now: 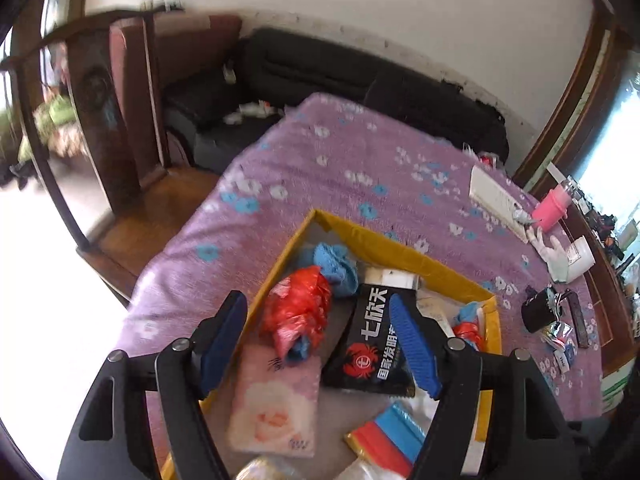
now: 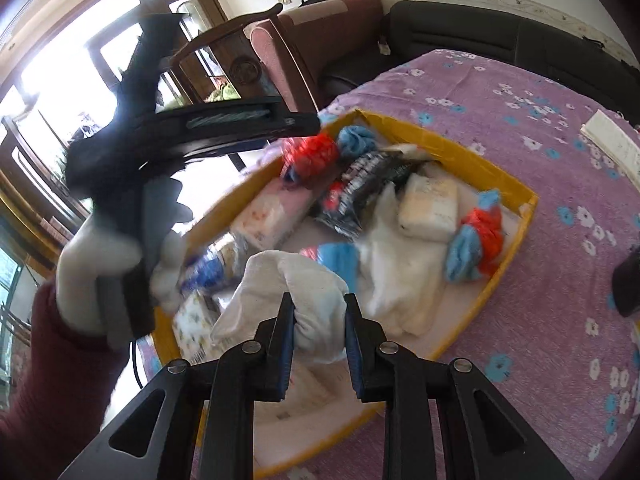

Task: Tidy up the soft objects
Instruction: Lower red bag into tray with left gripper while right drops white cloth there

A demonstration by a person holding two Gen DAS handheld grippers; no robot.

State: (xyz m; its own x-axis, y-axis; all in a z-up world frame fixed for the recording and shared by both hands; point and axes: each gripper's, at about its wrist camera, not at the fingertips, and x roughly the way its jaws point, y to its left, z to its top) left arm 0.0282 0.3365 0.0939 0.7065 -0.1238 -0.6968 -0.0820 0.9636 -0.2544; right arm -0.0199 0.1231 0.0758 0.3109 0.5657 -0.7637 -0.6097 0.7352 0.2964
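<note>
The yellow box (image 2: 508, 184) sits in the middle of the right wrist picture, on my purple flowered blanket (image 2: 520, 92). It is full of soft things. A red and blue bundle (image 1: 298, 312) lies near the far corner of the box, with a blue fluffy cloth (image 1: 334, 268) touching it. A black packet (image 1: 376, 340) with white and red writing lies in the middle. A pink towel (image 1: 276, 400) with a pale flower on it lies low in the left wrist picture, by the box's left wall. Another red and blue bundle (image 2: 476, 236) sits at the right side of the box. My right claw (image 2: 318, 320) is at the bottom middle of its picture. It is pinched on a white cloth (image 2: 292, 292), which bulges out between its fingers, above the box. My left claw (image 1: 320, 344) is spread wide over the box and holds nothing. My left hand (image 2: 96, 276) wears a white glove.
</note>
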